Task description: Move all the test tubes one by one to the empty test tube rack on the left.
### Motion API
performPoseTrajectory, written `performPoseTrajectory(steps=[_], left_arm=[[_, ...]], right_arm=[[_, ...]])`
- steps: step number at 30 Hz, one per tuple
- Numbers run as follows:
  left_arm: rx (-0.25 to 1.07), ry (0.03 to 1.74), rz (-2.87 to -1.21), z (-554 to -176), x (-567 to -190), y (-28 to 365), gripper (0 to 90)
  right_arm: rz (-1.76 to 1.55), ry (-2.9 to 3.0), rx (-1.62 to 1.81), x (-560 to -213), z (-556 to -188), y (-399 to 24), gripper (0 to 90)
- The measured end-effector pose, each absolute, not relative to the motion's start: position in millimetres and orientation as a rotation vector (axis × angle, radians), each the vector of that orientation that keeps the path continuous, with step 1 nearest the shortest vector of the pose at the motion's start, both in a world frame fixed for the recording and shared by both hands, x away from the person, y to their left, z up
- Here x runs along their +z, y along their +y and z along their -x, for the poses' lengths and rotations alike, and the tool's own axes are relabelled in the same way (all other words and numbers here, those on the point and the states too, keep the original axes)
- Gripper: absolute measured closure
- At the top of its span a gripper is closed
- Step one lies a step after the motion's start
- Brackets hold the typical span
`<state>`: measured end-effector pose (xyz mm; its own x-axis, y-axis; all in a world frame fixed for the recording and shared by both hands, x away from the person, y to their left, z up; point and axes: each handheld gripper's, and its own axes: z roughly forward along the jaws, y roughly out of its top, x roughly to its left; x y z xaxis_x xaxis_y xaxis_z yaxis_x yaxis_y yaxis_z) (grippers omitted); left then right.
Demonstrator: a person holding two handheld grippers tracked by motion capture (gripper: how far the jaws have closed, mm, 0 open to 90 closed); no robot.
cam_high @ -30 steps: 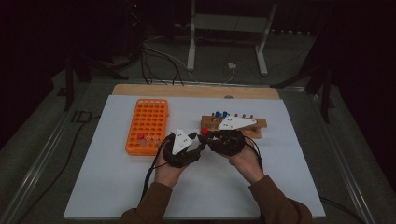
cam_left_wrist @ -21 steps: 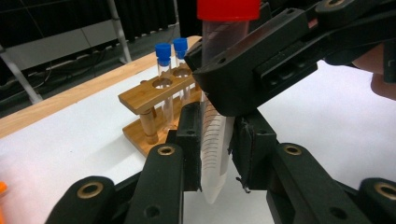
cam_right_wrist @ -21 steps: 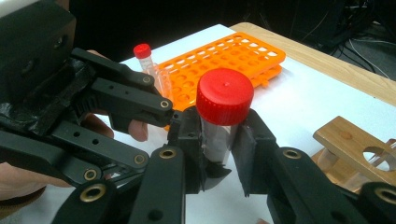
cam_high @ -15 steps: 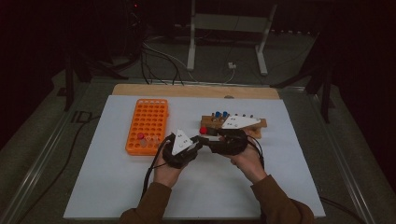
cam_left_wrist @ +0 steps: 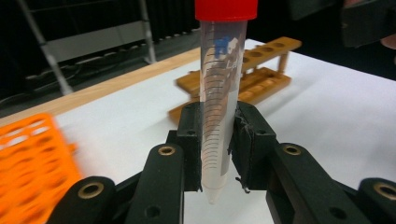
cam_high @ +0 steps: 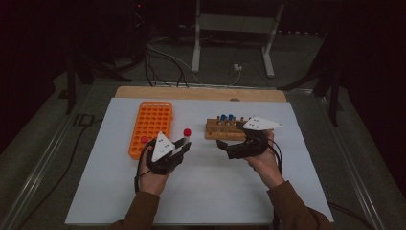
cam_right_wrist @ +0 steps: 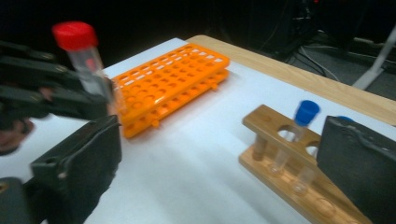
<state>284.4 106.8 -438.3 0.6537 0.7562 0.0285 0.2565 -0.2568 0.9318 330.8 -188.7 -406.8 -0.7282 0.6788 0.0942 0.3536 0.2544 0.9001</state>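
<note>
Red-capped tube (cam_high: 186,134) is sitting in our left gripper (cam_high: 181,145) in the high view, between orange rack (cam_high: 151,127) and wooden rack (cam_high: 225,130), over the white mat (cam_high: 206,191); dark room beyond. Left gripper view: we are clamping it upright, rack placement outstanding. Right gripper view: our right gripper (cam_right_wrist: 219,163), jaws just opened, is standing wide and empty.

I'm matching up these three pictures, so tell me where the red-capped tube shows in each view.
High view: the red-capped tube stands left of centre, in the left claw, just right of the orange rack.
Left gripper view: the tube stands upright at centre, clamped between the black jaws.
Right gripper view: the tube is at upper left, tilted.
Shared landmark: the wooden rack, on the white table.
</note>
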Motion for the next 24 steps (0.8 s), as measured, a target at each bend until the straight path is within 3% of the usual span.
performPoseTrajectory(steps=[12, 24], left_arm=[[0.643, 0.922, -1.731, -277.0, -437.1, 166.9, 74.2], [0.691, 0.993, -1.703, -272.1, -440.9, 199.1, 74.2]], right_arm=[[-0.998, 2.17, 1.459, -411.2, -328.9, -207.7, 0.0], [-1.026, 2.151, 1.47, -413.2, -328.3, -218.8, 0.1]])
